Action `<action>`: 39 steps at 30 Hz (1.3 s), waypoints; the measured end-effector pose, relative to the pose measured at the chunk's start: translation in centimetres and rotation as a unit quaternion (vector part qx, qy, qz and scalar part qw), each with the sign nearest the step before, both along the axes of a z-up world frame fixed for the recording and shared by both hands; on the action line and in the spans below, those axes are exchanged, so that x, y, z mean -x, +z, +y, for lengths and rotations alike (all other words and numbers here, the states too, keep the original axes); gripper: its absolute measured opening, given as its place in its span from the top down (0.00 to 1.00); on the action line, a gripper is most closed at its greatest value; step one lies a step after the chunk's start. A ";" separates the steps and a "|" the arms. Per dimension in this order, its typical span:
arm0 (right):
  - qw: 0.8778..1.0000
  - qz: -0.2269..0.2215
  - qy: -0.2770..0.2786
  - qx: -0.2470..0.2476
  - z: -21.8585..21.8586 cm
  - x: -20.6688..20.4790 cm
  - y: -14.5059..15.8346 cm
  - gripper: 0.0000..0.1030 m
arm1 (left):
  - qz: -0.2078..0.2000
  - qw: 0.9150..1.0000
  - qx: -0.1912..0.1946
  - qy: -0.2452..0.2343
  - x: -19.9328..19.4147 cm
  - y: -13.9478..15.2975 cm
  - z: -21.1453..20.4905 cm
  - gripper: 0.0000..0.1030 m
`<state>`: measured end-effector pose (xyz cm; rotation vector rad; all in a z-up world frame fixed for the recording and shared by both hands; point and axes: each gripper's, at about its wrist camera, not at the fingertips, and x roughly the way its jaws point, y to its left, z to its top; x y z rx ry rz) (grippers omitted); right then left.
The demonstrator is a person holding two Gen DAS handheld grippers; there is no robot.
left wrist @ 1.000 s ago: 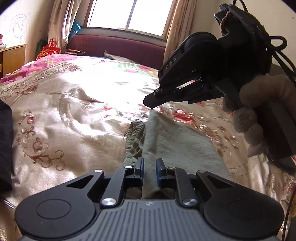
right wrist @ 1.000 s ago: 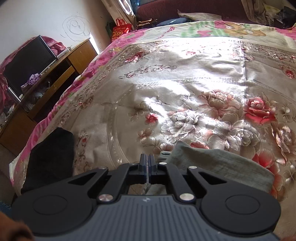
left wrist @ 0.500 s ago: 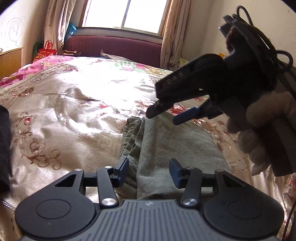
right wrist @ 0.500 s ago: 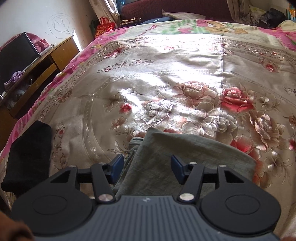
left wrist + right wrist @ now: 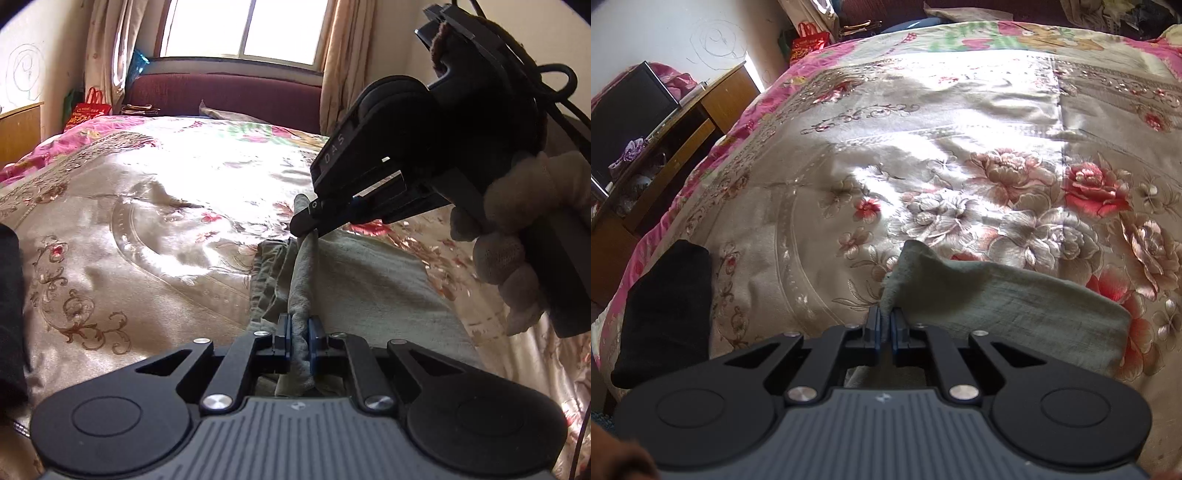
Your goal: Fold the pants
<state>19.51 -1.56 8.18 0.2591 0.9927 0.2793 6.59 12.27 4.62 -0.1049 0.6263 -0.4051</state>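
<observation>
Grey-green pants lie folded on the flowered bedspread. My left gripper is closing its jaws on a raised ridge of the pants' near edge, and the blue pads press on the cloth. Farther along the same ridge, my right gripper pinches the pants' far corner, held by a gloved hand. In the right wrist view the right gripper is closing its jaws on a lifted corner of the pants, with cloth squeezed between the pads.
A black garment lies at the bed's left edge. Beyond it stands a wooden desk with a dark screen. A maroon headboard and a curtained window bound the far end. A red bag sits by the wall.
Both grippers went from shut to wide open over the pants, then closed again, each pinching up a ridge of the grey-green cloth. The hands have hardly shifted.
</observation>
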 end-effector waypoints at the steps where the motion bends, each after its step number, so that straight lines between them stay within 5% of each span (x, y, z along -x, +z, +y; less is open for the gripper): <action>1: 1.000 -0.004 0.001 -0.007 0.4 -0.3 0.3 0.94 | 0.004 1.000 0.008 0.008 -0.2 0.1 0.5 0.75; 10: 0.999 0.046 0.022 0.008 5.1 -3.4 -6.8 0.91 | 0.049 0.996 -0.041 0.063 -2.0 -3.0 2.2 0.70; 13: 0.999 0.031 0.020 -0.028 4.5 -2.1 -5.7 0.88 | 0.044 0.995 -0.060 0.068 -1.3 -2.4 2.9 0.69; 15: 0.999 0.000 0.020 -0.049 3.1 -0.6 -3.6 0.78 | 0.042 0.994 -0.077 0.071 -0.8 -1.9 3.6 0.69; 17: 0.997 -0.035 0.015 -0.061 1.0 1.2 -1.5 0.52 | 0.037 0.992 -0.094 0.080 -0.3 -1.2 4.1 0.69; 20: 0.995 -0.085 0.002 -0.053 -2.5 4.5 0.1 0.52 | 0.014 0.991 -0.101 0.083 0.5 0.7 3.8 0.69; 24: 0.996 -0.078 -0.027 -0.038 -5.9 8.3 -1.2 0.50 | -0.015 0.993 -0.116 0.034 0.4 2.0 0.3 0.62; 29: 0.998 -0.023 -0.028 -0.044 -6.7 12.0 -5.4 0.50 | 0.035 0.984 -0.170 -0.025 -1.8 -1.5 -4.1 0.57; 32: 0.999 -0.045 0.010 0.009 -5.2 13.4 -6.2 0.51 | 0.027 0.974 -0.223 -0.041 -1.7 -2.7 -5.5 0.56; 36: 0.996 -0.069 -0.022 -0.056 -7.6 14.3 -4.3 0.50 | 0.018 0.973 -0.227 -0.042 -1.0 -0.2 -5.6 0.55; 39: 0.993 -0.089 -0.053 -0.062 -9.9 14.3 -3.7 0.47 | 0.013 0.975 -0.217 -0.039 -1.1 0.8 -5.4 0.55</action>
